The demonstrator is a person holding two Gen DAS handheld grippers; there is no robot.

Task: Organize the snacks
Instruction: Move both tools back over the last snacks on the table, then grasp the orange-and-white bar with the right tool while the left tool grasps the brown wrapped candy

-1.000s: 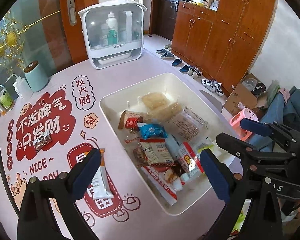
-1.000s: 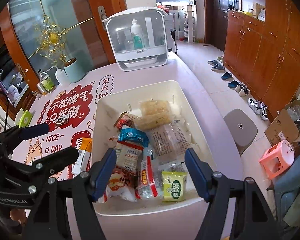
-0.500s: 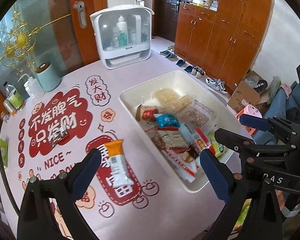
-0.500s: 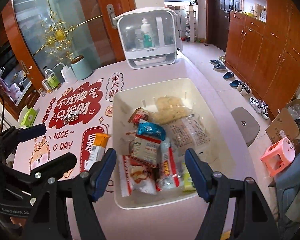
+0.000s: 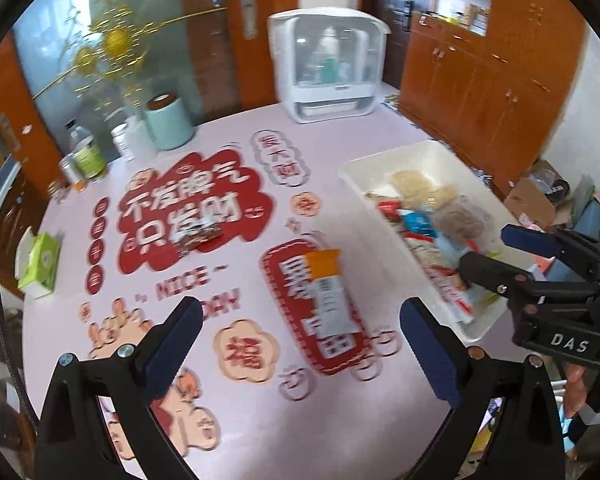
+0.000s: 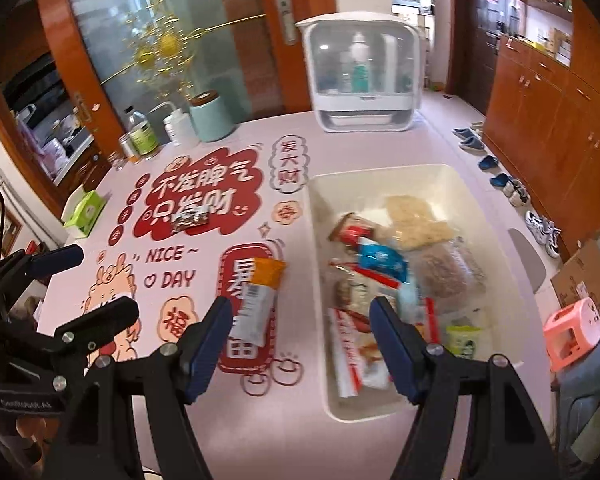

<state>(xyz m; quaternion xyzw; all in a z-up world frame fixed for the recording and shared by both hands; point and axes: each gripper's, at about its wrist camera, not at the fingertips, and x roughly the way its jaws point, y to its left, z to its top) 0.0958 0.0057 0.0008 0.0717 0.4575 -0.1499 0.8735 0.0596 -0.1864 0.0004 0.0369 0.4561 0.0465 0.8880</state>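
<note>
Both tools [image 5: 296, 330] [image 6: 300, 330] agape and empty, orange-topped snack packet [image 5: 328, 288] on the table ahead between their fingers.

We see bare tablecloth [image 5: 260, 432] in front of both grippers, open to pass over. Ahead lie the orange packet [image 6: 260, 296] and, farther off, a dark packet [image 6: 190, 218], well apart. The tub [image 6: 320, 280] walls off the right side (its snacks piled loosely inside). Along the far edge stand a teal canister [image 6: 212, 118], bottles [image 6: 142, 134] and a white cabinet [image 6: 364, 76].
</note>
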